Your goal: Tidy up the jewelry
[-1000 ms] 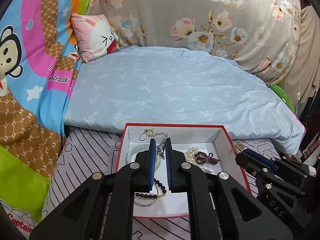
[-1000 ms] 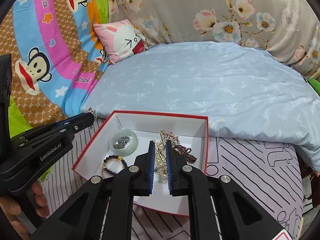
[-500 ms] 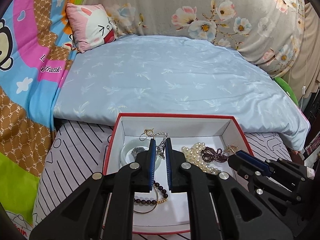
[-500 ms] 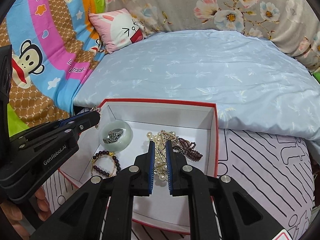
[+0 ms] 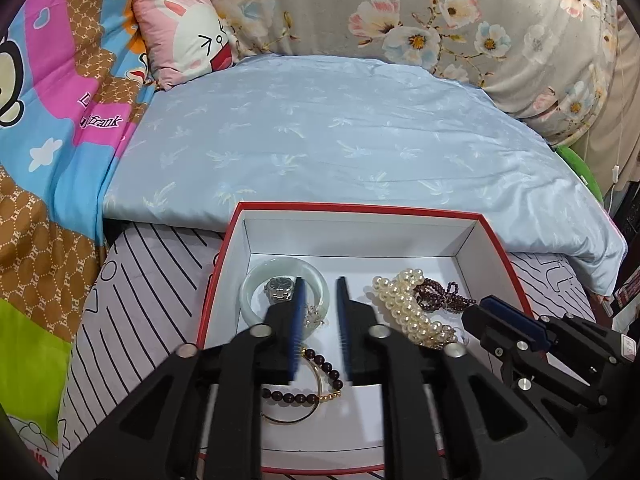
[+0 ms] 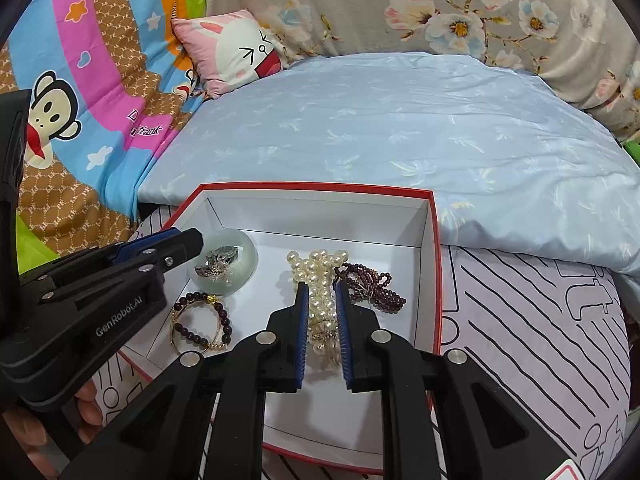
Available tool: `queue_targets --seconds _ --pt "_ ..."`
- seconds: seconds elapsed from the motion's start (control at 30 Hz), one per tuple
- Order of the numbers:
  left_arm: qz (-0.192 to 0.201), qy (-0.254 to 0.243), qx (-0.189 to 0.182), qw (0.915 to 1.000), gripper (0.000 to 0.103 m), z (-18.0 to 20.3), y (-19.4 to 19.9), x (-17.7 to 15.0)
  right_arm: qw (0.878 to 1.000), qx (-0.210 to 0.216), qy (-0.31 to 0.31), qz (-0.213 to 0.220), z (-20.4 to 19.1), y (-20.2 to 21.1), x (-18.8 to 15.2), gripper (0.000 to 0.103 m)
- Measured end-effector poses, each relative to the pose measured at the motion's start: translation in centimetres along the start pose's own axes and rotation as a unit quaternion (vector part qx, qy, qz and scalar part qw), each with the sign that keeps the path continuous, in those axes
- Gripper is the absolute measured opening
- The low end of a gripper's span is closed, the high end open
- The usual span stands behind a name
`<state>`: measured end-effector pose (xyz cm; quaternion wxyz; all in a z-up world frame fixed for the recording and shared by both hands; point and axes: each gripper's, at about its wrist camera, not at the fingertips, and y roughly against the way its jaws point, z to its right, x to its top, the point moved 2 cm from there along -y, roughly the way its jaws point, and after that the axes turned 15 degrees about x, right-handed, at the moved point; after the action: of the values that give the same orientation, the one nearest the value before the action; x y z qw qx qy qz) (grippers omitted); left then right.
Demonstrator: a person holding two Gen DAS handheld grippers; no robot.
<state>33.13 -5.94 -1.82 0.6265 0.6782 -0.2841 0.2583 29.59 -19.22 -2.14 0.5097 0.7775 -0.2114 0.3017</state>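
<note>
A red-rimmed white box [image 5: 360, 208] [image 6: 320, 189] lies on the bed and holds the jewelry. In it lie a pale jade bangle [image 5: 256, 280] [image 6: 240, 258] with a watch [image 5: 280, 289] inside it, a silver chain [image 5: 314, 316], a dark bead bracelet [image 5: 316, 384] [image 6: 200, 322], a pearl necklace [image 5: 404, 300] [image 6: 318, 270] and a purple bead strand [image 5: 444, 294] [image 6: 372, 282]. My left gripper [image 5: 319, 284] is open and empty above the chain and bangle. My right gripper [image 6: 319, 286] is open, its fingers either side of the pearl necklace.
The box rests on a striped lilac sheet [image 5: 152, 276] [image 6: 528, 320]. A light blue quilt [image 5: 328, 132] lies behind it, with a pink rabbit pillow [image 5: 184, 44] and a floral cushion [image 5: 440, 20] at the back. A colourful monkey blanket [image 6: 80, 80] is on the left.
Both grippers have opened their jaws. The silver chain that the left gripper held has dropped into the box by the bangle. Both grippers moved closer over the box.
</note>
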Motion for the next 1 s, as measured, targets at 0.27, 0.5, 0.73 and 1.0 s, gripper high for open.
queue_targets --seconds 0.27,0.5,0.73,1.0 --pt "0.003 0.004 0.009 0.9999 0.038 -0.3 0.3 -0.2 1.000 -0.003 0.004 0.010 -0.5 0.9 0.1 0.030" --pt "0.005 0.003 0.011 0.9999 0.038 -0.4 1.2 -0.4 1.000 -0.010 0.006 0.017 -1.0 1.9 -0.1 0.038" --pt "0.010 0.003 0.010 0.9999 0.038 -0.4 2.8 -0.9 1.000 -0.018 0.004 0.025 -1.9 3.5 -0.6 0.044" --pt "0.019 0.001 0.019 0.9996 0.039 -0.6 5.5 -2.1 0.998 -0.048 0.004 0.032 -3.2 5.9 -1.9 0.052"
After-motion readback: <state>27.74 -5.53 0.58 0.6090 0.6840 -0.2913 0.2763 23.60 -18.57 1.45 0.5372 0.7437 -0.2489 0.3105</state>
